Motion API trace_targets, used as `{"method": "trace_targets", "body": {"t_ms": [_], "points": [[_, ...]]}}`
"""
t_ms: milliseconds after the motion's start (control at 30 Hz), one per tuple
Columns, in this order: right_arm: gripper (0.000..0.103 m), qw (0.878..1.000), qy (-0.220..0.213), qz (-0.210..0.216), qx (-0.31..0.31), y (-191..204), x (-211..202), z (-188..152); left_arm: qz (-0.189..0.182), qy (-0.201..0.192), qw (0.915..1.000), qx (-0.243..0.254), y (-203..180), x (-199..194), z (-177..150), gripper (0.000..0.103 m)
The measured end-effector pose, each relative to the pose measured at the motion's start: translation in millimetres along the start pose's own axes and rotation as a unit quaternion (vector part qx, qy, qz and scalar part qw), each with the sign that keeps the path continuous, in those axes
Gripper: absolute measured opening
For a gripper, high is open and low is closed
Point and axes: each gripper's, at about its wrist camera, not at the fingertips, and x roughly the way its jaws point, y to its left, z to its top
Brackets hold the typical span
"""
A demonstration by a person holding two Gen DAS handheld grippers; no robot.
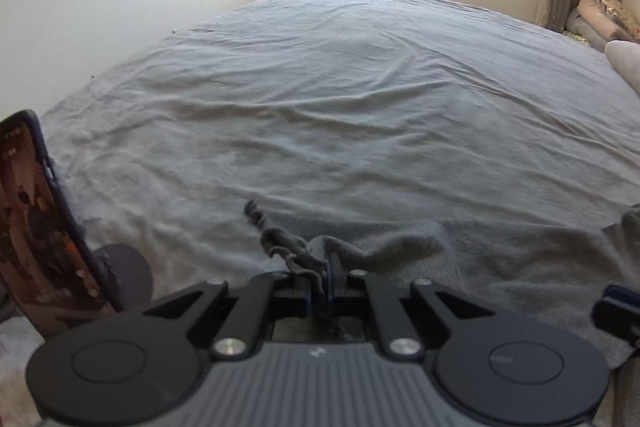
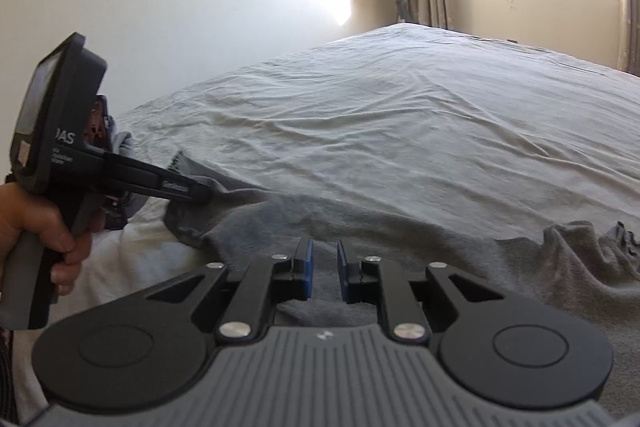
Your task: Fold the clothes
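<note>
One grey garment is spread along the near edge of the bed; its corner is pinched in the left gripper, while the right gripper is held above it, jaws parted.

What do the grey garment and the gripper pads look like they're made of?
Grey garment: probably soft cotton jersey or fleece, matte, with limp folds and a fuzzy surface. Right gripper pads: blue, smooth, likely rubber or plastic; can't tell which.
</note>
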Motion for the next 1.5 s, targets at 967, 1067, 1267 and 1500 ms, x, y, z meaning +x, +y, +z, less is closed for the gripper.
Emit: {"method": "trace_targets", "body": {"t_ms": [967, 1067, 1267, 1500], "points": [[0.028, 0.994, 0.047, -0.09, 0.028, -65, 61, 23, 0.014, 0.013, 0.9998, -0.011, -5, 4, -3, 0.019], [0.028, 0.998, 0.045, -0.022, 0.032, -44, 47, 28, -0.028, 0.013, 0.9993, -0.021, 1, -5, -6, 0.019], [0.028, 0.995, 0.083, 0.042, -0.022, 11, 67, 22, -0.086, 0.035, 0.9955, -0.02, 3, -4, -14, 0.018], [0.028, 0.992, 0.071, 0.017, -0.099, 37, 118, 36, -0.121, 0.069, 0.9871, -0.08, 32, 1, -19, 0.018]]}}
